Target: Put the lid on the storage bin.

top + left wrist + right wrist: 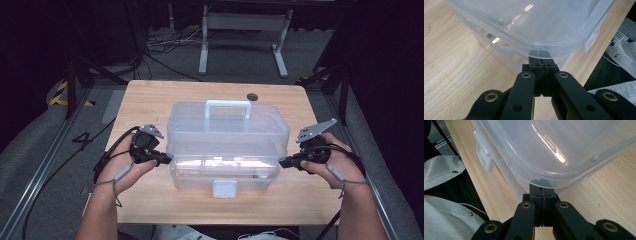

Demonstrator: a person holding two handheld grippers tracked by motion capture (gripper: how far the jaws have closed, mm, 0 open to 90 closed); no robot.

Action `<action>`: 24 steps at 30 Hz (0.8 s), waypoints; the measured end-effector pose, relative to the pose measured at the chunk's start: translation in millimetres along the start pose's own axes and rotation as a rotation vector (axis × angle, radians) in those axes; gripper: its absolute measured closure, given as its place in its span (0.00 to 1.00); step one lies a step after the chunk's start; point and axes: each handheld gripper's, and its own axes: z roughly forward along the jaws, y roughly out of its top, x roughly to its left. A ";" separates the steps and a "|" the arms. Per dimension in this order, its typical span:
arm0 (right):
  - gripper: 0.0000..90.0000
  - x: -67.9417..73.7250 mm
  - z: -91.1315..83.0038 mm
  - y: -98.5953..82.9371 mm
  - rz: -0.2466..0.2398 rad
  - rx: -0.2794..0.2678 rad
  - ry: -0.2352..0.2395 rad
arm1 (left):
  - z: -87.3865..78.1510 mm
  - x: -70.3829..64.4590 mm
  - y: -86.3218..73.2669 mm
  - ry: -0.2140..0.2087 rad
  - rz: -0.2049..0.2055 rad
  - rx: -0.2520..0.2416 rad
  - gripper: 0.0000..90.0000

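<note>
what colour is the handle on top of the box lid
White, slightly translucent: the handle on the clear plastic box, best seen in the high view.

Wooden table (150, 100), cables (165, 42) on grey floor (240, 55)

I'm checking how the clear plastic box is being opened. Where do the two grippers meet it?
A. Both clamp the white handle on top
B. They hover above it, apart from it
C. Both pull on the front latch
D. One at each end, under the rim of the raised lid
D: the left gripper and right gripper sit at opposite ends of the box, jaws together, tips tucked under the lid rim; the handle and latch are untouched.
</note>
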 end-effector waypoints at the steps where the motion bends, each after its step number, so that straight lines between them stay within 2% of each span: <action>1: 1.00 0.0 0.2 -0.1 -0.001 0.001 0.000 | 0.1 -0.1 0.0 -0.003 0.002 0.006 1.00; 14: 1.00 0.6 4.1 -1.5 -0.011 0.052 0.012 | 5.5 -1.1 -1.1 -0.006 0.018 0.058 1.00; 24: 1.00 0.4 9.7 -2.2 -0.018 0.094 0.024 | 10.0 -2.5 -1.5 -0.008 0.049 0.105 1.00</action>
